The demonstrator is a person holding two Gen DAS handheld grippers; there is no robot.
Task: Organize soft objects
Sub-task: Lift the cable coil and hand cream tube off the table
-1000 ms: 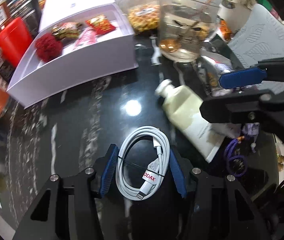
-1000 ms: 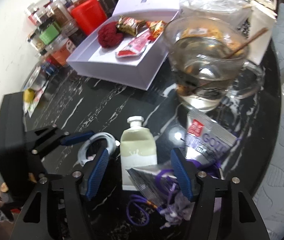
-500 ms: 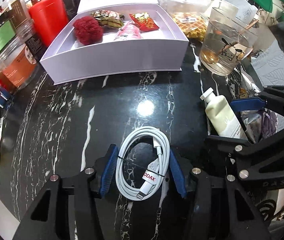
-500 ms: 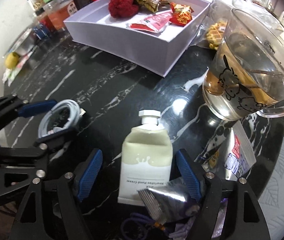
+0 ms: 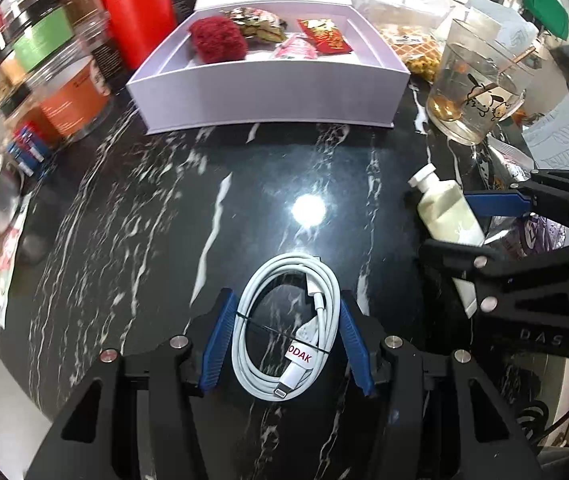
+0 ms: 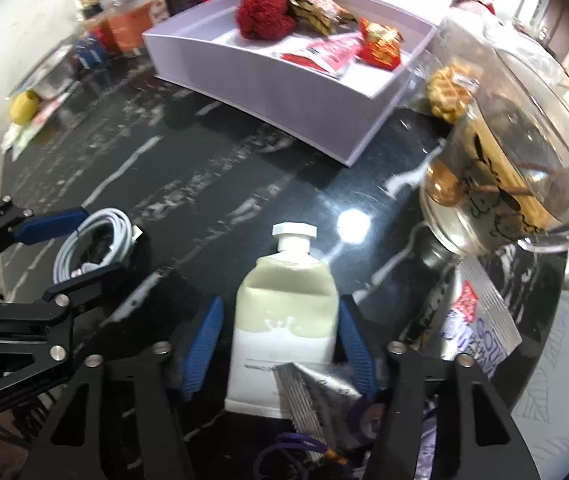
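Observation:
A coiled white charging cable [image 5: 299,354] sits between the blue pads of my left gripper [image 5: 284,304], which is shut on it over the black marble table [image 5: 156,216]. In the right wrist view the same cable [image 6: 96,232] shows in the left gripper [image 6: 104,240]. My right gripper [image 6: 280,308] straddles a cream hand-cream tube [image 6: 288,292] lying cap-forward. Its jaws are closing: the right pad touches the tube, while a gap remains at the left pad. From the left wrist view, the tube [image 5: 440,208] lies inside the right gripper [image 5: 446,222]. A white box [image 5: 268,92] beyond holds a red fluffy ball [image 5: 216,38] and snack packets.
A glass cup of drink with a stick [image 6: 504,192] stands right of the tube. Silver sachets [image 6: 480,320] and a purple cord [image 6: 284,444] lie near the tube's base. A red canister [image 5: 140,12] and jars [image 5: 72,96] line the table's left edge.
Both grippers swung round so the white box now lies ahead. The right gripper came down over the tube and its jaws narrowed. The cable stayed in the left gripper.

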